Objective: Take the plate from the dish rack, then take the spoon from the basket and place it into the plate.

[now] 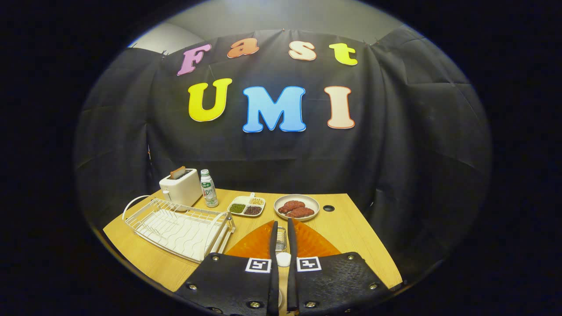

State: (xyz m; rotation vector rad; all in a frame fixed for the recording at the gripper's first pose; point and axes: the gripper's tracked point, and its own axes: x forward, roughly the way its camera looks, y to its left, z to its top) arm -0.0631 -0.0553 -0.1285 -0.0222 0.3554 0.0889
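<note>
We see the wooden tabletop point(351, 237) spread out beneath the black cloth wall of the booth. On its left side lies the white wire dish rack point(178, 228), with no dishes in its slots. Just beside the rack, under and between the fingers of our claw point(282, 232), sits the orange plate point(259, 243), flat on the tabletop. The claw hangs low over that plate with its two fingers drawn close together, only a narrow gap left between them; through that gap we make out a small clear container and a white round thing, but we cannot tell whether the fingers press on either. Behind the rack stands a white toaster point(181, 188) with a slice of bread poking up from its slot. Beyond the fingertips rests a round grey dish point(297, 207) bearing reddish-brown pieces of food. To its left is a small white divided tray point(246, 206) holding green, dark and pale beans. Between the toaster and that tray stands a small bottle point(209, 188), upright. Just right of the grey dish there is a dark round hole point(328, 208) in the tabletop.
</note>
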